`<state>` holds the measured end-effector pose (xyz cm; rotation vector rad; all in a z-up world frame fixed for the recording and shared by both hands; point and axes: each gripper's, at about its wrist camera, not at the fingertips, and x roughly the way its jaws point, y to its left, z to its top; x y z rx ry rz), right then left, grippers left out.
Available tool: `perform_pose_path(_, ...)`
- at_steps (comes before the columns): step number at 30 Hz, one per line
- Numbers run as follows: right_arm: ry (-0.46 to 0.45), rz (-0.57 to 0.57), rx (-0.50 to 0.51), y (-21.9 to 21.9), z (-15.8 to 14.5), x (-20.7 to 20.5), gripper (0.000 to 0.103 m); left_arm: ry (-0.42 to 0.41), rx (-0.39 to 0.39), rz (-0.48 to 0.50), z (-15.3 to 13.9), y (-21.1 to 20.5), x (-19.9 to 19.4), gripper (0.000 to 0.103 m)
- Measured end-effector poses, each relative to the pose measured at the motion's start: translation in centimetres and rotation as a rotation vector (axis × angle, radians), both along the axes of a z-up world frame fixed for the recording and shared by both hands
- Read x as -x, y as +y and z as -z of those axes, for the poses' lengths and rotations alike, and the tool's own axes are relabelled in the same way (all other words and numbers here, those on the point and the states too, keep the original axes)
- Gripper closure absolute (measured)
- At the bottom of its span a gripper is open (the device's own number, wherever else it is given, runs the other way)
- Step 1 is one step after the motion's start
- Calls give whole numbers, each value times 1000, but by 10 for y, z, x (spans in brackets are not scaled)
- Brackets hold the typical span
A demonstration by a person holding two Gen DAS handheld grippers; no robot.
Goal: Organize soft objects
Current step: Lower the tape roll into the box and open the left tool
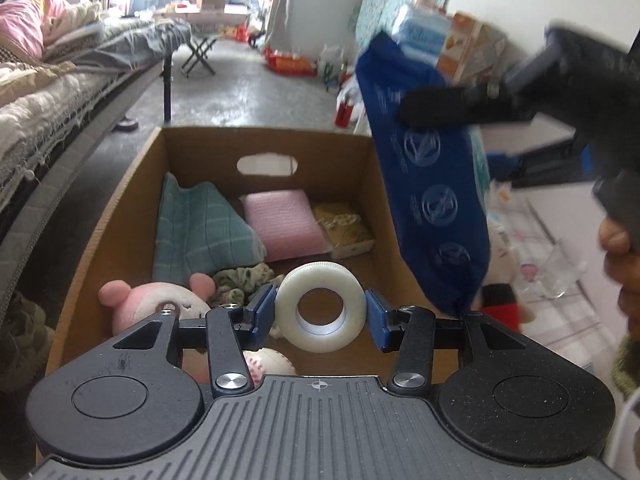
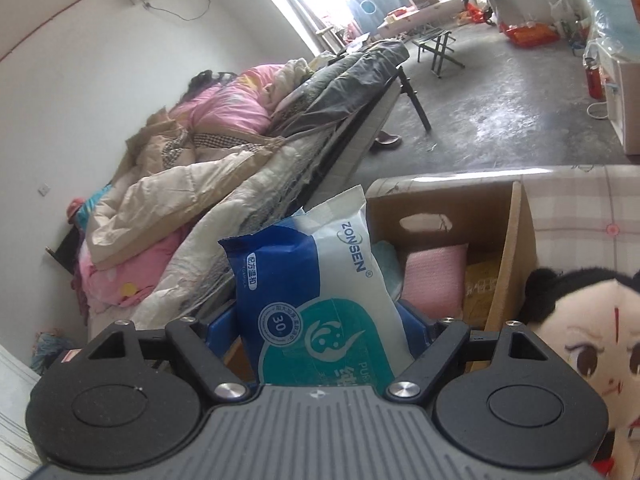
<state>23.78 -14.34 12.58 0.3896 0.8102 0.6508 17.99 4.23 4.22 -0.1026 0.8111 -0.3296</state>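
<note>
My left gripper (image 1: 320,310) is shut on a white tape roll (image 1: 320,306) and holds it above the near end of an open cardboard box (image 1: 120,208). In the box lie a teal cloth (image 1: 196,228), a pink pad (image 1: 284,218), a yellow packet (image 1: 344,224), a scrunchie (image 1: 244,278), a pink plush (image 1: 156,304) and a ball (image 1: 270,364). My right gripper (image 2: 320,328) is shut on a blue and white wet-wipes pack (image 2: 320,300). The pack also shows in the left wrist view (image 1: 428,184), hanging over the box's right wall.
A doll with black hair (image 2: 580,344) lies on a checked cloth (image 2: 580,208) right of the box. A bed piled with quilts (image 2: 224,168) runs along the left. Further off are a concrete floor (image 1: 256,84), a folding stool and stacked packages (image 1: 436,32).
</note>
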Motion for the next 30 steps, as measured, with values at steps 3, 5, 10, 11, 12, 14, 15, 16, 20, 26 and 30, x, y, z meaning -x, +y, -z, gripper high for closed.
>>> perform_pose_path(3, -9, 9, 28, 4, -1, -15, 19, 70, 6, -1, 6, -2, -23, 56)
perform_pose_path(5, -8, 12, 25, 4, 0, -24, 20, 102, 5, -1, 9, -5, -36, 56)
perform_pose_path(10, -33, 41, 19, -6, -1, -37, 20, 161, 14, 18, 18, -15, -63, 56)
perform_pose_path(11, -27, 45, 14, -9, 1, -40, 20, 171, 16, 29, 21, -18, -66, 55)
perform_pose_path(12, -17, 46, 8, -12, 3, -42, 20, 181, 14, 35, 23, -20, -69, 55)
perform_pose_path(14, -17, 59, 27, -14, 6, -47, 20, 192, 5, 51, 29, -25, -75, 55)
perform_pose_path(15, -13, 60, 22, -16, 8, -49, 20, 199, -4, 55, 32, -28, -77, 55)
perform_pose_path(16, -6, 59, 11, -18, 9, -52, 21, 208, -13, 58, 36, -31, -79, 55)
perform_pose_path(20, -10, 58, -7, -20, 8, -55, 21, 250, -27, 63, 51, -38, -85, 55)
perform_pose_path(26, -19, 35, -49, -23, 2, -47, 21, 307, -39, 56, 65, -47, -100, 55)
perform_pose_path(30, -30, 32, -59, -26, -5, -37, 21, 323, -31, 51, 68, -46, -101, 50)
